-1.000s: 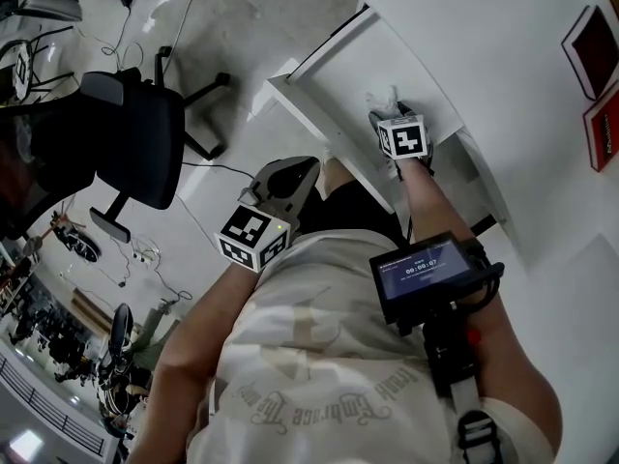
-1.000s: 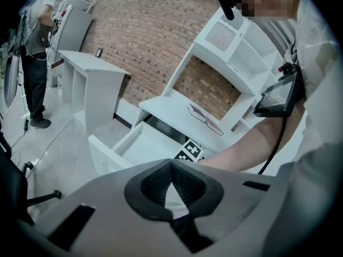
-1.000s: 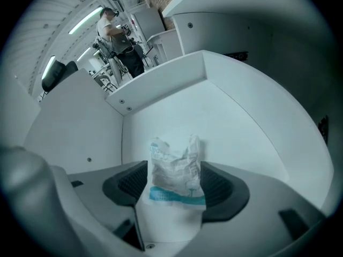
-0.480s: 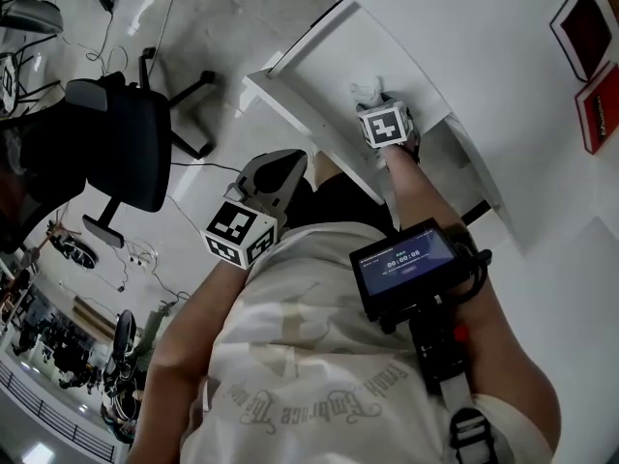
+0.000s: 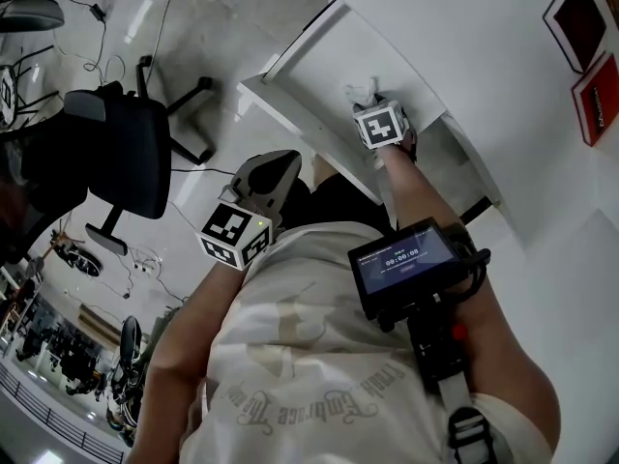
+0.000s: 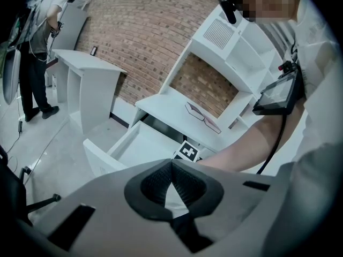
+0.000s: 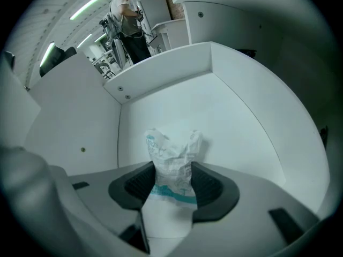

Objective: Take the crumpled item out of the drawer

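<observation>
Down in white drawer (image 5: 324,61), just closed jaws of right gripper (image 7: 171,176) onto upright crumpled packet (image 7: 171,153) between them; held left gripper (image 6: 171,165) farther off, jaws together.

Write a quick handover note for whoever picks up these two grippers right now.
Right gripper: pointing down into the open drawer. Its jaws have just been closing, and the pads now touch both sides of the crumpled item.
Left gripper: jaws together and empty, held outside the drawer near the person's body.
Crumpled item: white printed wrapper, inside the drawer near a back corner.
Done: drawer open, right gripper around the item.
Left: check that the grip is firm, then lift the item up and out of the drawer.
</observation>
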Tool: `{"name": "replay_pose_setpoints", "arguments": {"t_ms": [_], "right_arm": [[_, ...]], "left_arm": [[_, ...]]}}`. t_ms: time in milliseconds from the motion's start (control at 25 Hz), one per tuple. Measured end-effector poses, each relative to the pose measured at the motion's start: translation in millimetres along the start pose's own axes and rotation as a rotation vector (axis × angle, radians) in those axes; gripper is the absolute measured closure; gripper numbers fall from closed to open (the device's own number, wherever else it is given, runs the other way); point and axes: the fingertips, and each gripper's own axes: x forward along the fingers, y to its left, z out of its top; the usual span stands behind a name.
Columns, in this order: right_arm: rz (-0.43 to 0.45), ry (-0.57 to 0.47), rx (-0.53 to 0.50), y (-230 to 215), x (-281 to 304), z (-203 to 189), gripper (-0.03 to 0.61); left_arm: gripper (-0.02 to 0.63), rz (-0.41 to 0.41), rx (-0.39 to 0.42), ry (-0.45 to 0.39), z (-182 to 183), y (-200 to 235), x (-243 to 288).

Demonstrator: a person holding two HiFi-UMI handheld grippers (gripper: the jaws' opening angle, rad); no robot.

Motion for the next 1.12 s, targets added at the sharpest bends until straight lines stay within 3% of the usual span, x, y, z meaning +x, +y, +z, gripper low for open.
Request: {"name": "replay_pose_setpoints", "arguments": {"t_ms": [520, 1120], "right_arm": [[0.026, -0.109, -0.061, 4.8, -8.2, 29.9, 0.373], [0.022, -0.153, -0.047, 18.5, -36.8, 12.6, 0.374]], "left_arm": [[0.594, 0.003, 0.038, -0.015, 9.8, 3.1, 0.3], [0.594, 0.023, 0.089, -0.072, 21.6, -5.8, -29.7]]}}
